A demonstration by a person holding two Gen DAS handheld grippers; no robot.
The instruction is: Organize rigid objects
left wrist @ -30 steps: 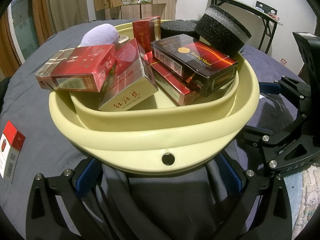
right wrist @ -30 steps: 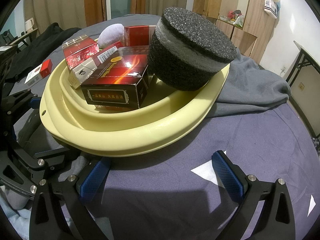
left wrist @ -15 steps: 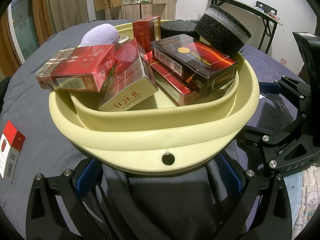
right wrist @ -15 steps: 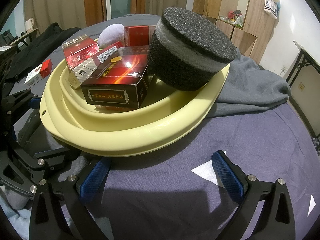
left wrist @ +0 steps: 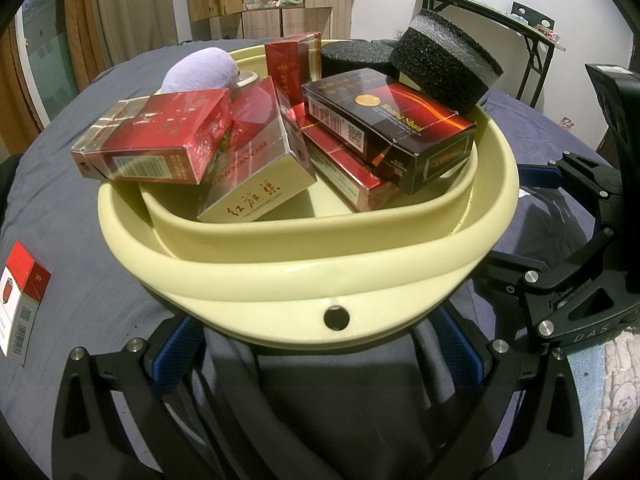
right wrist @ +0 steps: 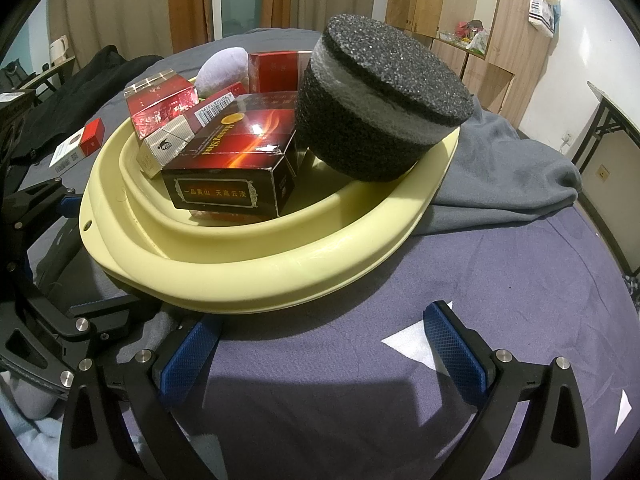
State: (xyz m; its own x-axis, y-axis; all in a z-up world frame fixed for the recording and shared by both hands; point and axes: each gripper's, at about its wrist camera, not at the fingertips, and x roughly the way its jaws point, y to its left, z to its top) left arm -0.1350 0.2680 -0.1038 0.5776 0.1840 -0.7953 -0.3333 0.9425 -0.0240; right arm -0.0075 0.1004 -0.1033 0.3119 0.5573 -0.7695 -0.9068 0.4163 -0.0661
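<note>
So, left wrist view: the left gripper (left wrist: pixel 320 344) sits spread wide and empty beneath the yellow basin (left wrist: pixel 304 280) piled with cigarette boxes (left wrist: pixel 384 128). Right wrist view: the right gripper (right wrist: pixel 320 344) gapes wide, empty, beside that basin (right wrist: pixel 280 276); a foam puck (right wrist: pixel 380 96) leans on its rim.

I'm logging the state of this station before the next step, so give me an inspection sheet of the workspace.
Surface: purple-grey cloth, rumpled grey blanket behind.
Job's things: yellow basin piled with cigarette boxes; dark box on top; black foam cylinder leaning on rim; lilac plush at back.
Clutter: one red-white pack outside the basin.
Grippers: left gripper open, basin rim above its fingers; right gripper open, empty.
Cables: nothing seen.
Surroundings: wooden cabinets, folding table.
</note>
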